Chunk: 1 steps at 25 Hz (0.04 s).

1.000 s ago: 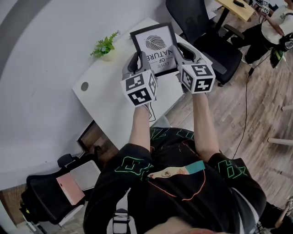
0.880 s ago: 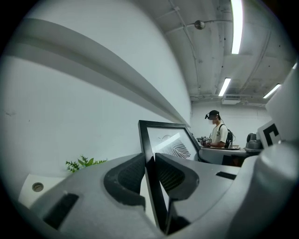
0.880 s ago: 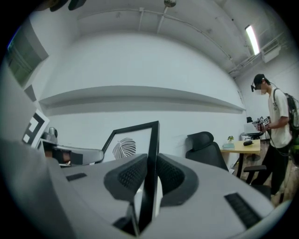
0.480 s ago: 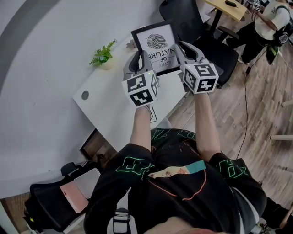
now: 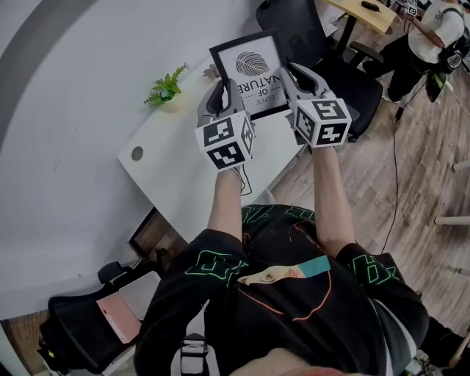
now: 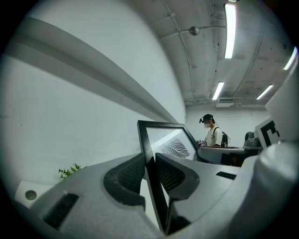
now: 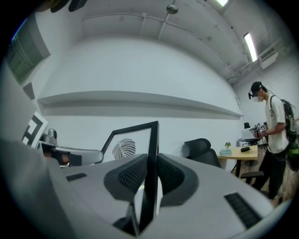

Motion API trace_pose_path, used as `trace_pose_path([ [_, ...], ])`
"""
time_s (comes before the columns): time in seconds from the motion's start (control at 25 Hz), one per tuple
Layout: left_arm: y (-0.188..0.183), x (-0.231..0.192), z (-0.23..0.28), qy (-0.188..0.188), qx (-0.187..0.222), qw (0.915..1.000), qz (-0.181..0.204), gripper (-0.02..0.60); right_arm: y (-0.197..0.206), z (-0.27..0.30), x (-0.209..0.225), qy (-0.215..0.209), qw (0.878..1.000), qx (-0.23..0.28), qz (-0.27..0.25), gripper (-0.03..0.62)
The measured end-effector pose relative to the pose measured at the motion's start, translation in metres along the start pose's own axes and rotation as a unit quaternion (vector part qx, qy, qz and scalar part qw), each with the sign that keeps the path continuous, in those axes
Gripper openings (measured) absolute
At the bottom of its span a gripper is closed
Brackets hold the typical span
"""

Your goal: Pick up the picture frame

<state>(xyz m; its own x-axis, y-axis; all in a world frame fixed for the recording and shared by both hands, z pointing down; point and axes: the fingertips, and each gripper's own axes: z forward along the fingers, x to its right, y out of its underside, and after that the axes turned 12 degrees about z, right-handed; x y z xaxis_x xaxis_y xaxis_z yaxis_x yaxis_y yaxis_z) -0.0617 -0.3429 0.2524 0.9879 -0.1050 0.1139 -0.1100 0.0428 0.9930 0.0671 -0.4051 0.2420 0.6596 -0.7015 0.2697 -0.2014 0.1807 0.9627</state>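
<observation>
The picture frame (image 5: 250,70) is black with a leaf print and lettering, and it hangs above the far end of the white desk (image 5: 176,169). My left gripper (image 5: 222,92) grips its left edge and my right gripper (image 5: 290,73) its right edge. In the left gripper view the black edge of the frame (image 6: 168,144) stands between the pads of my left gripper (image 6: 149,161), which touch it on both sides while the jaws are opening slightly. In the right gripper view my right gripper (image 7: 151,170) is shut on the frame (image 7: 133,144), seen edge-on.
A small potted plant (image 5: 163,87) stands on the desk by the wall, left of the frame. A black office chair (image 5: 323,44) is just right of the desk. A person (image 5: 433,37) stands by a wooden table (image 5: 374,11) at the far right. Another chair (image 5: 95,316) sits bottom left.
Both grippers and the frame have risen a little together above the desk. The grip on each edge looks the same.
</observation>
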Motion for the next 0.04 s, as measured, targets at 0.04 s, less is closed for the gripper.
trace_pose_path([
  [0.04, -0.0002, 0.0, 0.0004, 0.0, 0.001, 1.0, 0.001, 0.075, -0.0006, 0.0004, 0.0001, 0.0, 1.0, 0.001, 0.0, 0.071],
])
